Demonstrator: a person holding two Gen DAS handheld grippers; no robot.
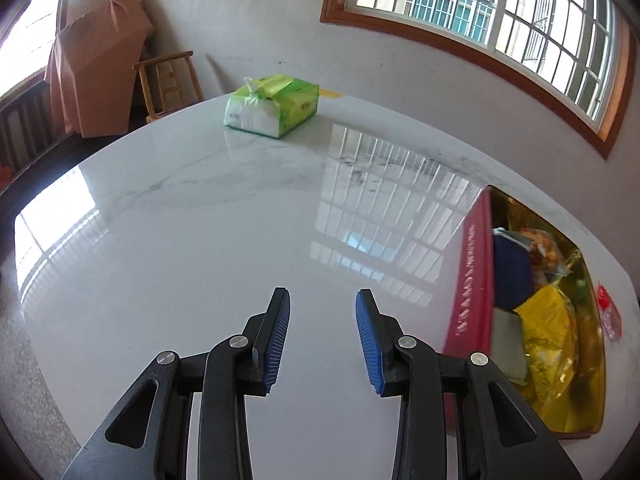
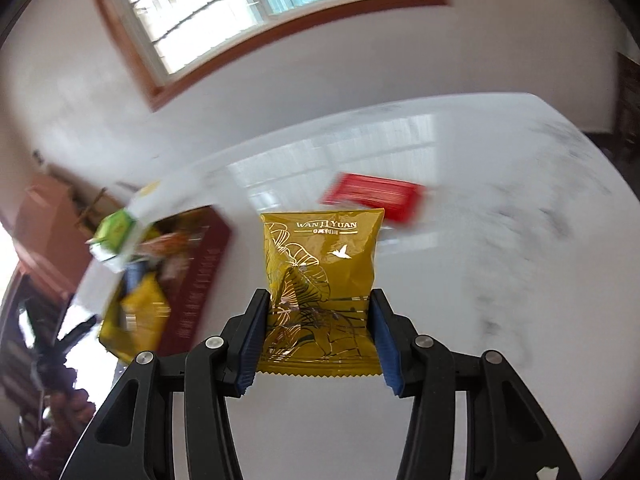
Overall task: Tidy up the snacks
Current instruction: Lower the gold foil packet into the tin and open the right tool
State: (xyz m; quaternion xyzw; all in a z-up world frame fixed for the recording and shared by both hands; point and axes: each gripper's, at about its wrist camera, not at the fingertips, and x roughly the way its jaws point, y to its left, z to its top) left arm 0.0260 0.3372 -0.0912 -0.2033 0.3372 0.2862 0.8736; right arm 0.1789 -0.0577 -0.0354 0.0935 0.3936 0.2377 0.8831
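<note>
My right gripper (image 2: 320, 300) is shut on a gold snack packet (image 2: 320, 272) marked WAN YUAN and holds it above the white marble table (image 2: 500, 240). A red box (image 1: 472, 280) with a gold inside holds several snack packets, among them a yellow one (image 1: 548, 320) and a blue one (image 1: 510, 268). The box also shows blurred at the left of the right wrist view (image 2: 200, 272). A red packet (image 2: 376, 196) lies on the table beyond the gold packet. My left gripper (image 1: 322, 308) is open and empty above the table, left of the red box.
A green tissue pack (image 1: 272, 106) sits at the table's far edge. A small red wrapper (image 1: 608, 312) lies right of the box. A wooden chair (image 1: 168, 80) and a covered object (image 1: 96, 68) stand beyond the table. A window (image 1: 500, 8) fills the far wall.
</note>
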